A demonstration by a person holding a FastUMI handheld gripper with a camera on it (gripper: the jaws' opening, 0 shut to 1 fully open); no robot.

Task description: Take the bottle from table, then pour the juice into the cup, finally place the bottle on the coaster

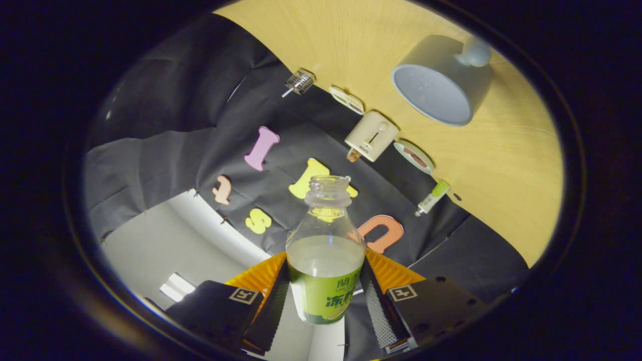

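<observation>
Between my two fingers sits the juice bottle [325, 250], and my gripper [325, 301] is clamped on it, one finger pressing each side of its green-labelled lower body. The bottle is uncapped, with pale liquid reaching roughly halfway up the clear part, and its open neck points toward 12 o'clock from the fingers.

The whole scene is tipped: the wooden table [506, 165] runs across from 12 to 3 o'clock. On it, at about 1 o'clock from the bottle's mouth and well apart from it, I see the grey cup [441, 82], its open mouth facing my camera and its handle on the far side. I cannot tell whether there is anything in it.

Along the table's edge, between the bottle and the cup, lie smaller things: a cream boxy appliance [371, 136] just beyond the neck, a small oval dish [413, 156] beside it at 2 o'clock, a little green-capped tube [434, 196] nearer the fingers, another flat dish [346, 100], and a small wire basket [300, 81] at 11 o'clock.
</observation>
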